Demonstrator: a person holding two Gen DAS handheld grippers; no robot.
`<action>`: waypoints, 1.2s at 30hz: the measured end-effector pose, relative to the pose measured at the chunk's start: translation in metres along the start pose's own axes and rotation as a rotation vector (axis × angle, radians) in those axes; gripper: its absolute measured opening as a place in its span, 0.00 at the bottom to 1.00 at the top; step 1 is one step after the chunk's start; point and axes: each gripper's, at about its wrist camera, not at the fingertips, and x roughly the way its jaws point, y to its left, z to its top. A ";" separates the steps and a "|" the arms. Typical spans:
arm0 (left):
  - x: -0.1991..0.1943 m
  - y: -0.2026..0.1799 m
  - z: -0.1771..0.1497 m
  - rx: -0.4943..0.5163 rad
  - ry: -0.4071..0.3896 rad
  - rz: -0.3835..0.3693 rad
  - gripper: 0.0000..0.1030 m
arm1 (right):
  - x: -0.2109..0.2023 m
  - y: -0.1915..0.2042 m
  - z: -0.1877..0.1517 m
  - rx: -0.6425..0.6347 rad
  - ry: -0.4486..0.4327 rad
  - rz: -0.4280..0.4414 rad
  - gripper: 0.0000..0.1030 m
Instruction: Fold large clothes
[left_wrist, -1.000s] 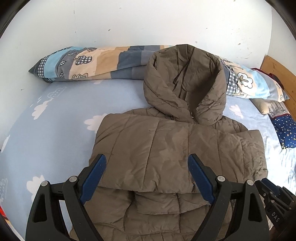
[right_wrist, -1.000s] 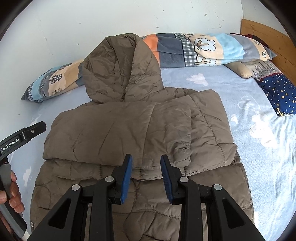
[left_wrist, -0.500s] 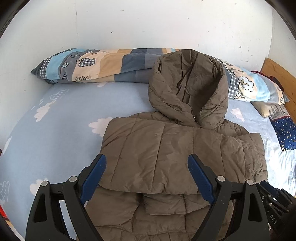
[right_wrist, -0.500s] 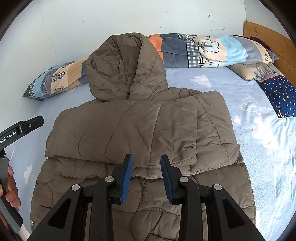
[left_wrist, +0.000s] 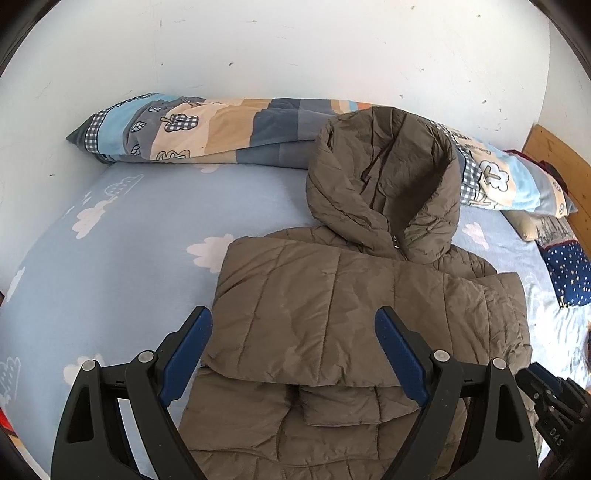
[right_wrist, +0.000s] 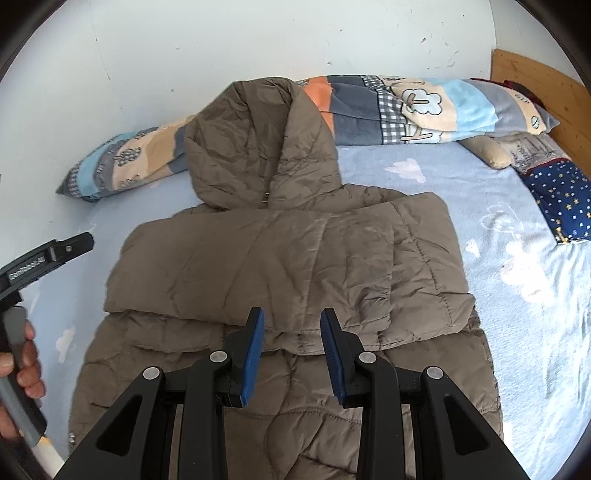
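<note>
white scuffed wall (left_wrist: 295, 55) behind a bed (left_wrist: 129, 240) with wooden headboard (right_wrist: 535, 74).

My tongs (left_wrist: 291, 332) are black with blue pads, over a plain olive-brown quilted jacket (left_wrist: 332, 302). The sheet (left_wrist: 147, 240) is pale blue with white clouds; the pillow (right_wrist: 569, 199) navy, starred.

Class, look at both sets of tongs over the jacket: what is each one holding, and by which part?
Nothing: the left tongs and right tongs stand open above the jacket.
</note>
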 end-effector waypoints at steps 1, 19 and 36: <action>-0.002 0.004 0.002 -0.009 -0.004 -0.001 0.86 | -0.004 0.001 0.001 -0.012 -0.005 0.008 0.32; 0.011 0.056 0.013 -0.126 0.008 -0.013 0.86 | 0.010 0.050 0.177 -0.175 -0.041 0.064 0.33; 0.054 0.061 0.009 -0.073 0.055 0.001 0.86 | 0.164 0.039 0.294 -0.140 -0.023 -0.135 0.33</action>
